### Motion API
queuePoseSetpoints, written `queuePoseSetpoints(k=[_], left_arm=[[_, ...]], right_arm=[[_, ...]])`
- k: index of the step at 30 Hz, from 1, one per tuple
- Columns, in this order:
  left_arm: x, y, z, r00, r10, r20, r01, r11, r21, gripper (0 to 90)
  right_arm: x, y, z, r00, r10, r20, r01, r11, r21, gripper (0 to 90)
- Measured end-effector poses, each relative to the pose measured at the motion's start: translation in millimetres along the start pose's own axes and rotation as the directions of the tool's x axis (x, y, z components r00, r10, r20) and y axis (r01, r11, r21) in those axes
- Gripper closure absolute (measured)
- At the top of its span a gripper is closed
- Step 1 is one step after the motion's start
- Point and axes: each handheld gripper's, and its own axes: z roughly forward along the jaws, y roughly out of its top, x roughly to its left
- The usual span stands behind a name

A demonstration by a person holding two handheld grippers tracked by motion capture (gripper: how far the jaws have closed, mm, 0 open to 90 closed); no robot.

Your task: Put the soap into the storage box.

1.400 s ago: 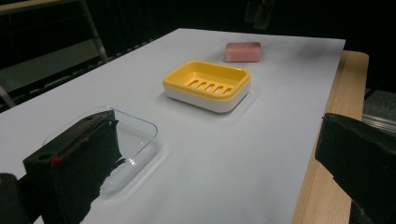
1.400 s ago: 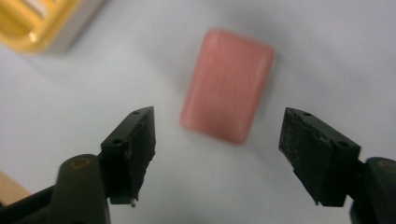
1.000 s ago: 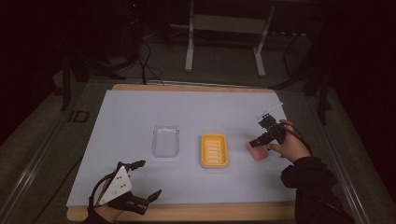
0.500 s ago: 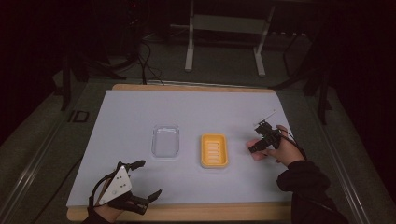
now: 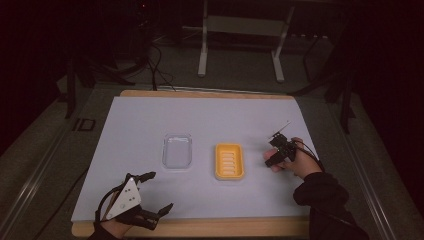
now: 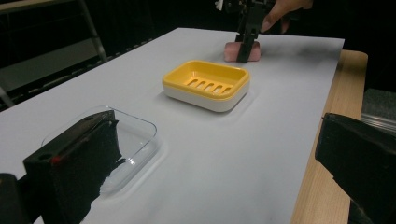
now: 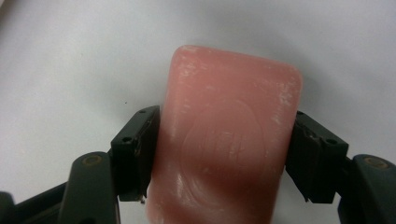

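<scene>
Near the worktop's front left corner: left gripper (image 5: 152, 196), jaws spread wide with nothing between, resting low over the white sheet (image 5: 210, 117) by the front edge. Ahead of it, left of centre: a clear plastic lid (image 5: 177, 151), lying flat. Just right of that, apart from it: a yellow soap dish (image 5: 229, 161) with a slotted floor and a white base, empty. Between dish and right edge, near the worktop's right side: a pink soap bar (image 7: 229, 135), flat on the sheet. Right gripper (image 5: 271, 159) pointing down onto it, jaws having just been closing, the bar between them; in the right gripper view, both pads (image 7: 140, 149) set against the bar's long sides, narrow, clamped on the soap. From the left gripper view, the same bar (image 6: 229, 50) seen behind the dish's far rim, well apart from it, with the right gripper standing upright on it. Nothing lying between bar and dish. Underneath: white sheet over a wooden worktop (image 5: 200, 227), wood showing along front and back edges. Beyond: dark room, grey floor, cables, white frame legs (image 5: 202, 55).
</scene>
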Motion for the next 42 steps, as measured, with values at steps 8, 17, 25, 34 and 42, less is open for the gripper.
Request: queuePoseSetpoints(k=[8,17,25,34,42], left_arm=[[-0.2,-0.1,0.5,1.0,0.002,-0.002,-0.002,1.0,0.004,0.6],[0.2,-0.2,0.8,1.0,0.002,-0.006,-0.002,1.0,0.006,0.6],[0.2,0.0,0.6,1.0,0.004,-0.006,-0.004,1.0,0.005,0.6],[-0.1,0.2,-0.3,1.0,0.001,-0.006,-0.001,1.0,-0.001,0.6],[-0.5,0.3,-0.8,1.0,0.003,-0.006,-0.003,1.0,-0.004,0.6]], right_arm=[[8.0,1.5,-0.9,0.9933,0.1,0.058,-0.101,0.995,0.017,37.5],[15.0,3.8,-6.8,0.9735,0.185,0.134,-0.193,0.98,0.044,38.0],[17.4,3.4,-24.9,0.9538,0.283,0.1,-0.284,0.959,-0.005,37.9],[31.7,11.1,-45.2,0.9357,0.319,0.152,-0.312,0.948,-0.066,38.0],[47.9,23.4,-66.7,0.9376,0.314,0.15,-0.3,0.948,-0.108,38.0]])
